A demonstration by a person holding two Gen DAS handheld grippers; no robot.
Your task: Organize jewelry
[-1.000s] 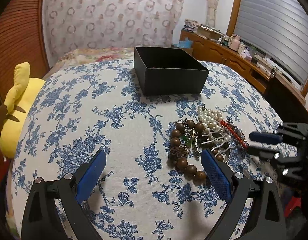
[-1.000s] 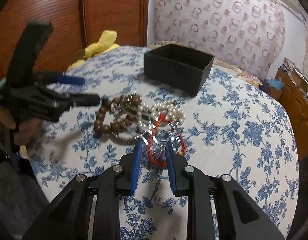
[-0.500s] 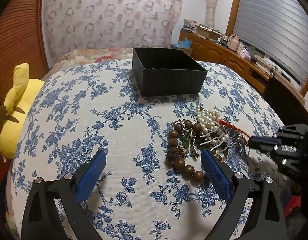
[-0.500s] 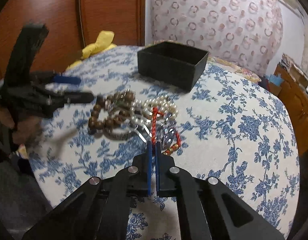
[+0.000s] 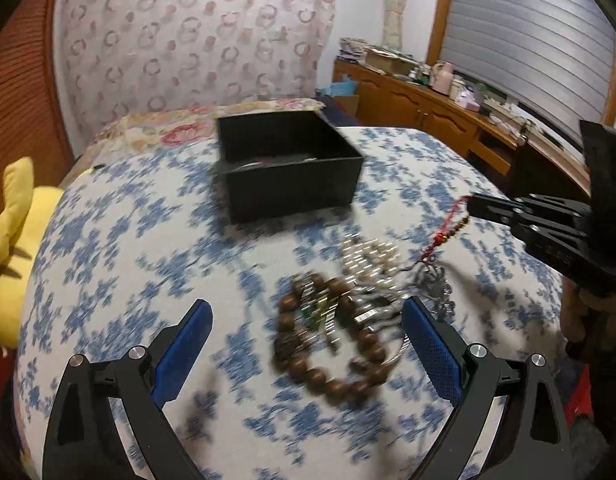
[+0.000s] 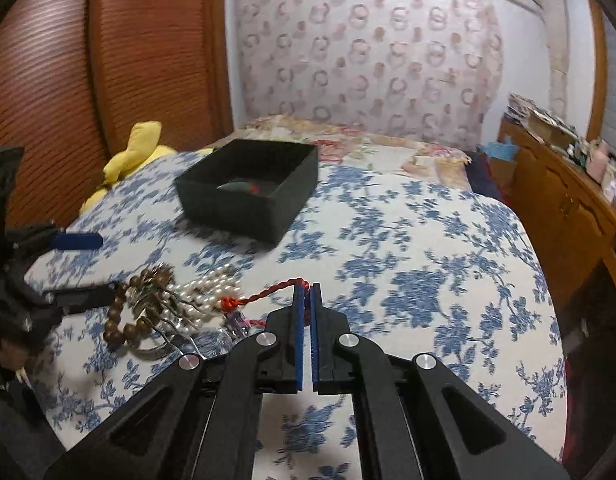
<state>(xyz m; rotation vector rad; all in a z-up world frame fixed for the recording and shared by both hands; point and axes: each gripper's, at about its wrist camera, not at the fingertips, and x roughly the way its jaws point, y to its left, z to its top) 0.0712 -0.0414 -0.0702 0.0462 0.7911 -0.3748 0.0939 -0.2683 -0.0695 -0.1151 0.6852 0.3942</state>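
The right tool (image 6: 307, 292) is pinching a red cord (image 6: 268, 294) between its blue pads, jaws nearly together on it, having just closed; the cord is running from the tips off to the tool's left and down into the pile (image 6: 168, 304), so the hold looks meant to draw this one strand free of the tangle without dragging the rest along. Part of the cord is hanging taut in the air and its far end is lying among the pearls (image 6: 206, 286) and the wooden beads (image 6: 124, 316), which suggests it is not yet clear of them. The box (image 6: 248, 190) is sitting ahead of the right tool and a little to its left, well apart, open on top with something dark and red already inside, a sensible place to carry the cord next. The left tool (image 5: 306, 342) is standing wide and holding nothing, hovering just before the beads (image 5: 328, 344), the pile lying between and just beyond its fingers; I judge it is waiting there to pin the heap down if it lifts. All of it is resting on a bed (image 6: 428, 280) with a blue-flowered cover.
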